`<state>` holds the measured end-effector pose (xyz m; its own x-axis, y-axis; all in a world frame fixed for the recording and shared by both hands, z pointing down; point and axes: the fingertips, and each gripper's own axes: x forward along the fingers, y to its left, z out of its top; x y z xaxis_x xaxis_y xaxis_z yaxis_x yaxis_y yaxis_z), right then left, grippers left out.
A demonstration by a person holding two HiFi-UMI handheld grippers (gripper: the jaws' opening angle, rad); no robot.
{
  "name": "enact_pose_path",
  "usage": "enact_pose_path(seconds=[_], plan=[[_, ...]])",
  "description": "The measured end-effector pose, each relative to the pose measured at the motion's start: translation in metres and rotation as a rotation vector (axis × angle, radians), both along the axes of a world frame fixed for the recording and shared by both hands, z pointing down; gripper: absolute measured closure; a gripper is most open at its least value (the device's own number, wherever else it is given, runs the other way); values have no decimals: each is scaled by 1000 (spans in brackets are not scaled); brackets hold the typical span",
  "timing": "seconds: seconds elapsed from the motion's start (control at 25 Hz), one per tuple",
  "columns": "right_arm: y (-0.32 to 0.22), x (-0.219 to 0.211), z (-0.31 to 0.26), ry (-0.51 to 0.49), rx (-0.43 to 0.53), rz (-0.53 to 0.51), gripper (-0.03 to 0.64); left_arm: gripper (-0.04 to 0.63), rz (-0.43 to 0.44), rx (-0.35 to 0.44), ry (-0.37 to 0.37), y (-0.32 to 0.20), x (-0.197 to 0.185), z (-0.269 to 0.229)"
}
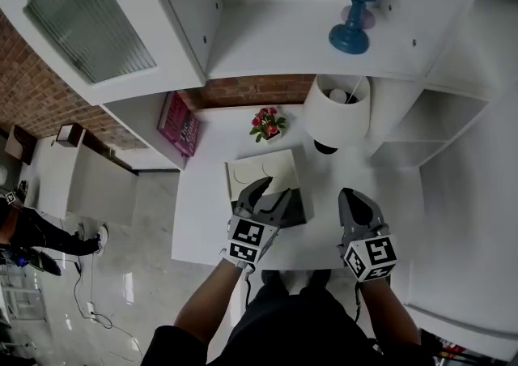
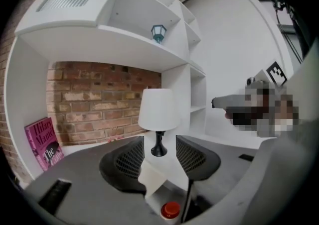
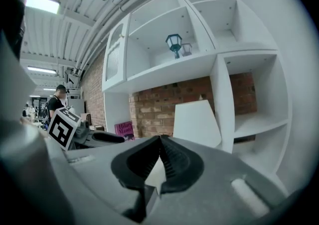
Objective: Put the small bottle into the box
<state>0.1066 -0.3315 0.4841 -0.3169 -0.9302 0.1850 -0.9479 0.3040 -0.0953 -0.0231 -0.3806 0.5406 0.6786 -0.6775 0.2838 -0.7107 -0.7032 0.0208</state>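
Observation:
A cardboard box (image 1: 261, 172) lies open on the white desk (image 1: 202, 227), its pale lid folded back. In the left gripper view a small bottle with a red cap (image 2: 170, 210) stands just below the jaws, beside the box's white flap (image 2: 152, 179), apparently inside the box. My left gripper (image 1: 273, 192) (image 2: 159, 142) hangs open over the box with nothing between its fingers. My right gripper (image 1: 349, 193) (image 3: 160, 141) is shut and empty, to the right of the box above the desk. The bottle is hidden in the head view.
A white table lamp (image 1: 336, 109) (image 2: 158, 114) stands behind the box, with small red flowers (image 1: 268, 123) and a pink book (image 1: 180, 123) (image 2: 44, 142) to its left. A blue lantern (image 1: 356, 0) sits on the shelf above. Shelf walls close in at the right.

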Motion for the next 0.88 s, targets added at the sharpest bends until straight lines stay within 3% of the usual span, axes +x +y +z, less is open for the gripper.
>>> enact_pose_path(seconds=[0.36,0.64,0.88], plan=[[-18,11,-68,59,168,-3,614,400,-110,129,97,-4,-30,-93],[-25,14,-125,51,298,-3,614,400,-212,200,148,-9,-51,-155],[-24,11,-157,62,401,-18,614,400,-225,297,191,-3,-52,-203]])
